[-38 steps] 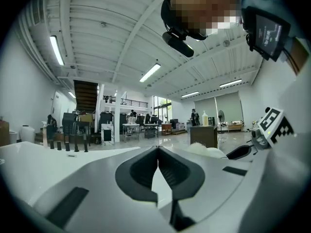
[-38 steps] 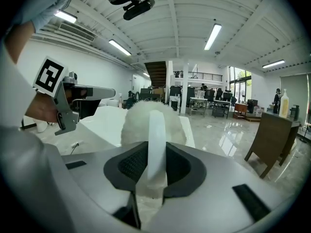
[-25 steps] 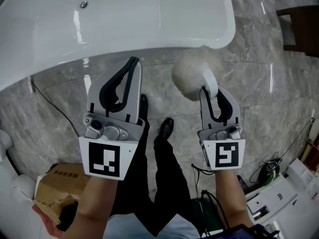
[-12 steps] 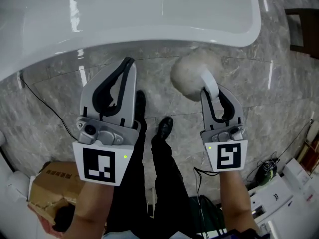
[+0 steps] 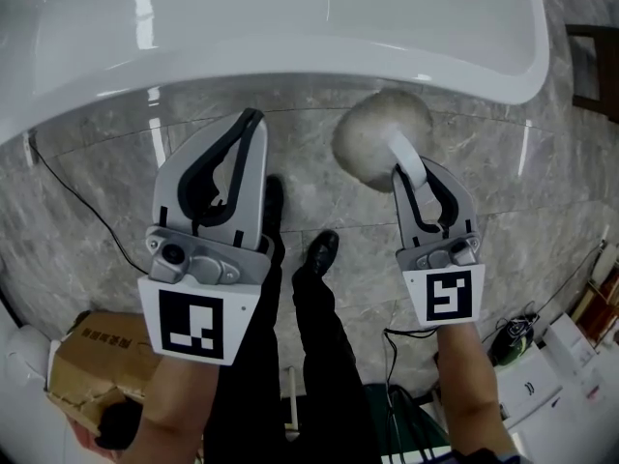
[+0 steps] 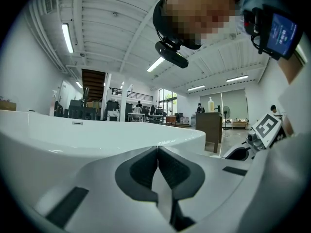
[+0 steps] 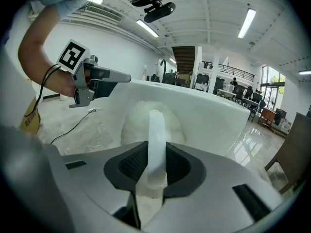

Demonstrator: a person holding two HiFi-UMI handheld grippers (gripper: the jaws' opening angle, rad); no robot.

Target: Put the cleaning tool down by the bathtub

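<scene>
The cleaning tool is a fluffy white duster head on a white handle. My right gripper is shut on that handle, and the head hangs above the grey marble floor just below the white bathtub's rim. In the right gripper view the handle runs up between the dark pads to the fluffy head, with the bathtub wall right behind it. My left gripper is shut with nothing in it, its tips level with the tub's edge. The left gripper view shows its pads closed together before the tub.
A black cable trails over the floor at the left. A torn cardboard box sits at the lower left. The person's black shoes stand between the grippers. Dark furniture is at the far right, and white equipment at the lower right.
Both grippers have sunk toward the floor beside the tub, so the tub rim now fills more of the top of the head view. The duster stays gripped in the right gripper.
</scene>
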